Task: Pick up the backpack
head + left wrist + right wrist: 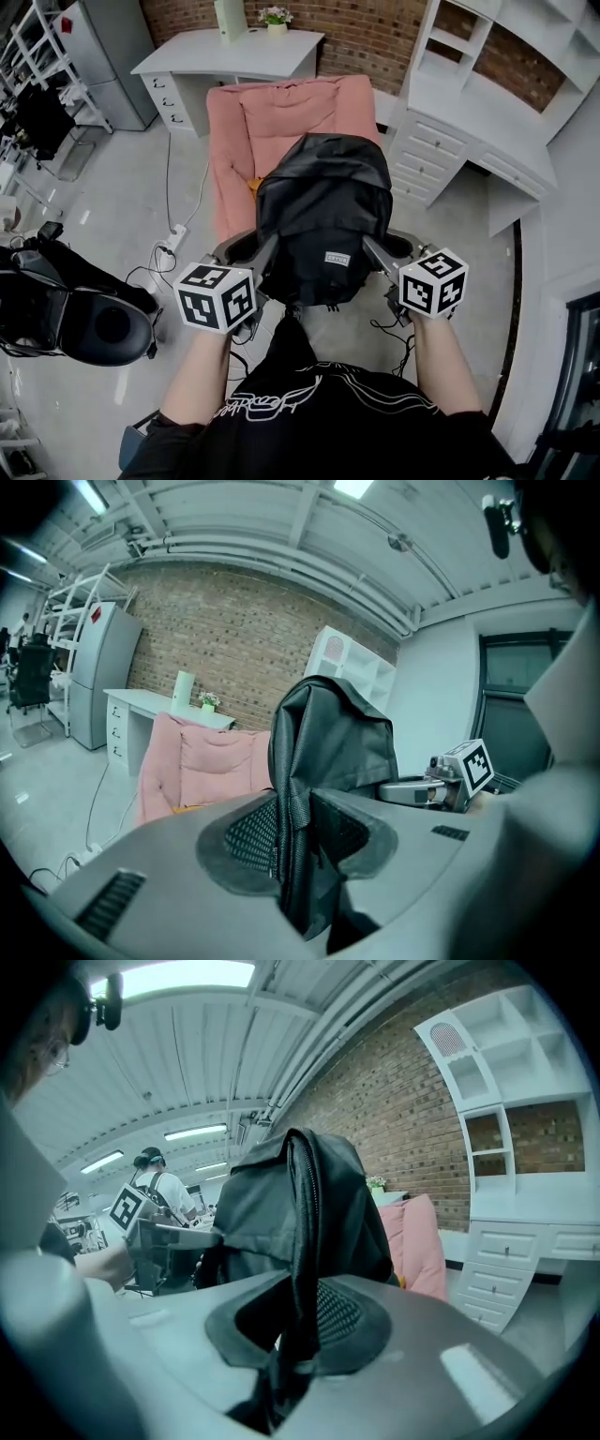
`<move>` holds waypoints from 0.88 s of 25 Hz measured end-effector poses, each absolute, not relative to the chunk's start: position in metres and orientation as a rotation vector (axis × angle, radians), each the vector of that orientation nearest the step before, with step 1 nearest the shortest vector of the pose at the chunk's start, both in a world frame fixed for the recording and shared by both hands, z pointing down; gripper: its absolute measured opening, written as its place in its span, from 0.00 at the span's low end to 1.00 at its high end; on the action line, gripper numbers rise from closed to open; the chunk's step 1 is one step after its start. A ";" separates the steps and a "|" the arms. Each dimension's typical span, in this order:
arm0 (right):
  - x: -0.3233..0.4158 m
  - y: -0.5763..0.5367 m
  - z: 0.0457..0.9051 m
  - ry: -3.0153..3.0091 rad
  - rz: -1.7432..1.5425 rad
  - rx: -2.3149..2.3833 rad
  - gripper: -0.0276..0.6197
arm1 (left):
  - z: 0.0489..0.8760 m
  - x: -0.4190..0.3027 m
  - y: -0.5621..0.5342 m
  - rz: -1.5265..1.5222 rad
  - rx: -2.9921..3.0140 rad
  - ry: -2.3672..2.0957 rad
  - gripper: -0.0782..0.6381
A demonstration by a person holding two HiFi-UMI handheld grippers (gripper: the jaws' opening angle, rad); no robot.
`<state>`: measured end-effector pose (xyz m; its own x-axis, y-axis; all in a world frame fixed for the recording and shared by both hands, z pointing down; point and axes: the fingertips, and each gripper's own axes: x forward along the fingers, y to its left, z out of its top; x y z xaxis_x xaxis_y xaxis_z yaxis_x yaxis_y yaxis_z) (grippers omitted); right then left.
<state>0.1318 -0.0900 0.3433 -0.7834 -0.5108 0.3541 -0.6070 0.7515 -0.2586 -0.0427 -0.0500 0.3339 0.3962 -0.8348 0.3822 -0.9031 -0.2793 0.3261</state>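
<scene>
Backpack [323, 220] pic, need caption asap: what's the grip? (Desk)

Both pinching it. Left gripper [295, 829] has its jaws pressed onto a fold of black fabric at the bag's left side. Right gripper [298, 1321] is clamped the same way on a strap or seam at the right side, can't say which. Nothing else btwn either pair of jaws. (Photog)

Where's the bag vs. the grippers? (Desk)

Dead centre btwn them, straight ahead of the person, one gripper per side, roughly level w/ each other. Neither hand nearer, far as I can judge. Bag stands upright, long axis top to bottom. Hangs off the two pinches alone, I'd say. It looks clear of the pink armchair [281, 122] just behind it. (Photog)

Backdrop? (Desk)

Armchair backs onto a white desk [234, 52] at the brick wall [375, 28]. White shelf unit [469, 122] to the right, power strip [172, 242] on the grey floor [112, 206] to the left. (Photog)

Read on the task? (Desk)

Pick-up looks as good as done, imo. What counts next is holding both sides level, since the load hangs evenly across the pair. If one pinch slips, it swings to the other. (Photog)
</scene>
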 end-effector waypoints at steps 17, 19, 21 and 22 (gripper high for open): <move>0.142 -0.054 0.279 -2.795 0.420 0.908 0.12 | 0.271 -0.033 -0.018 0.137 2.262 -1.495 0.25; 0.145 -0.049 0.273 -2.802 0.399 0.909 0.12 | 0.265 -0.029 -0.012 0.132 2.268 -1.500 0.25; 0.147 -0.046 0.270 -2.807 0.394 0.913 0.12 | 0.262 -0.027 -0.009 0.132 2.274 -1.500 0.25; 0.148 -0.046 0.269 -2.809 0.394 0.915 0.12 | 0.261 -0.026 -0.008 0.133 2.275 -1.500 0.25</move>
